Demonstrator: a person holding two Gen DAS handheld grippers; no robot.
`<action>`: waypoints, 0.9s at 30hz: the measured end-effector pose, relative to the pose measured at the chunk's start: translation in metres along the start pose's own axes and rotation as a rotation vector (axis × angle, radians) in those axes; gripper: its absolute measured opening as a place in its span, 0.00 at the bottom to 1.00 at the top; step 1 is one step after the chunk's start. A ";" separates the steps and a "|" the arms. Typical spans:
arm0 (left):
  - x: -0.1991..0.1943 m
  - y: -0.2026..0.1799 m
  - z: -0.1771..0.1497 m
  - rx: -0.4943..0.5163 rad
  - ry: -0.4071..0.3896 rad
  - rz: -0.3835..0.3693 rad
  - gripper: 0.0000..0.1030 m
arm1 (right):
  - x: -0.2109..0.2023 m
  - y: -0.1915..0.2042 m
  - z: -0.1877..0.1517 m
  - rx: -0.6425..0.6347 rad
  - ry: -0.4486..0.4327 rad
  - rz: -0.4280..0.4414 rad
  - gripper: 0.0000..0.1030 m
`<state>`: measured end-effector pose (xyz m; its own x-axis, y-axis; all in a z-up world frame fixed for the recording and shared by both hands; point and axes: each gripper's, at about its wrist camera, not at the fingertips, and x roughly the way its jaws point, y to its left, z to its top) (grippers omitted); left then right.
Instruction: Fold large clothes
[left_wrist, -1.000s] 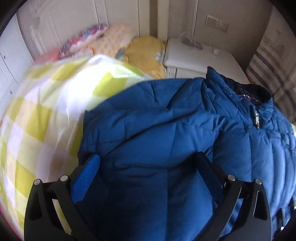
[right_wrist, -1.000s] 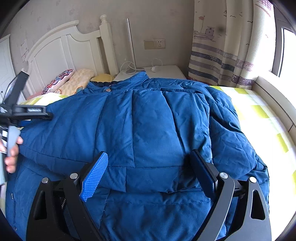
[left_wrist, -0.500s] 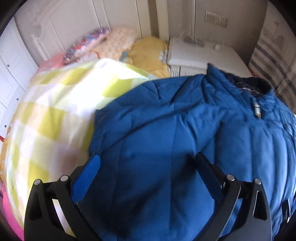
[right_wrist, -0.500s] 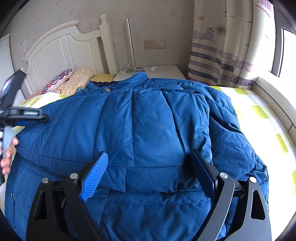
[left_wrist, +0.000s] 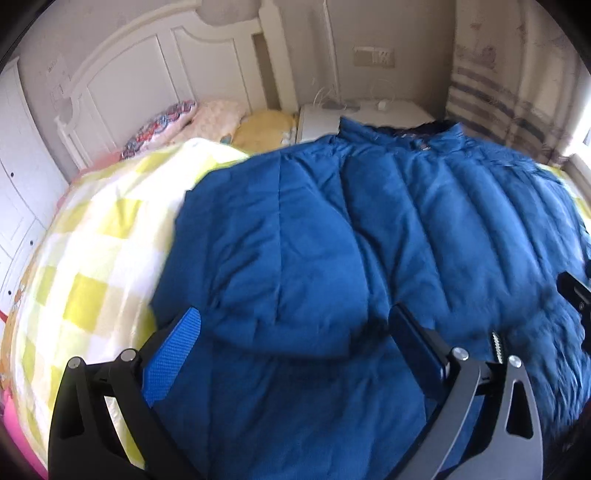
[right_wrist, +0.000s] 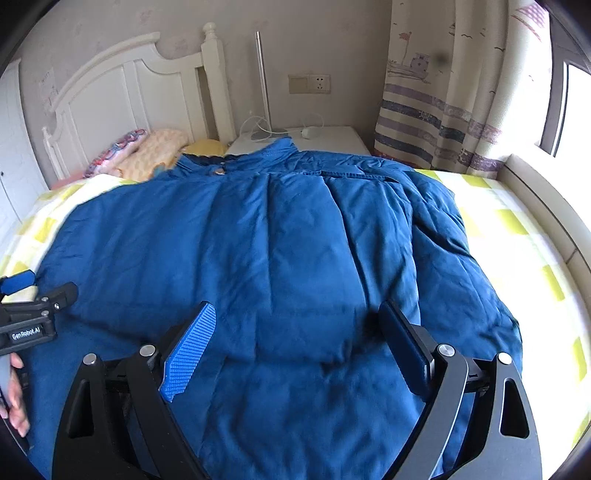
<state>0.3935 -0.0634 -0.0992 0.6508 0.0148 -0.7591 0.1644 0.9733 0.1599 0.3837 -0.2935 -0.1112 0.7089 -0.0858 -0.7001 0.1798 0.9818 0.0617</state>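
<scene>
Your left gripper (left_wrist: 295, 328) has swung away from the yellow checked quilt (left_wrist: 92, 258) since a second ago: that quilt filled much of its view then and now sits only off its left finger, while the blue puffer jacket (left_wrist: 369, 240) spreads straight ahead and to the right, collar (left_wrist: 436, 134) far ahead near the white nightstand (left_wrist: 317, 118). Its jaws stand wide, nothing between the pads, the jacket's folded hem lying below the gap. From your right gripper's (right_wrist: 295, 332) view, the left tool (right_wrist: 26, 317) has dropped lower at the left edge and now hovers over the jacket's (right_wrist: 280, 240) left side, your fingers (right_wrist: 16, 402) on its handle; the white label on it reads "GenRobot.AI". Your right gripper has kept its place, jaws spread wide and empty above the jacket's lower middle, with the quilt (right_wrist: 517, 236) off to its right and the striped curtain (right_wrist: 443, 110) far ahead right.
</scene>
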 end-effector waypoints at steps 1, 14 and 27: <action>-0.005 0.001 -0.006 0.004 -0.009 -0.005 0.98 | -0.007 -0.001 -0.003 0.014 -0.011 0.008 0.84; 0.004 0.010 -0.049 0.006 0.042 -0.023 0.98 | -0.007 0.020 -0.025 -0.067 0.062 -0.031 0.84; 0.011 0.010 -0.057 -0.017 0.036 -0.034 0.98 | 0.011 0.025 -0.032 -0.101 0.112 -0.009 0.85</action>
<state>0.3601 -0.0401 -0.1417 0.6178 -0.0102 -0.7863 0.1730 0.9772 0.1232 0.3737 -0.2639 -0.1402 0.6263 -0.0809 -0.7753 0.1120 0.9936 -0.0132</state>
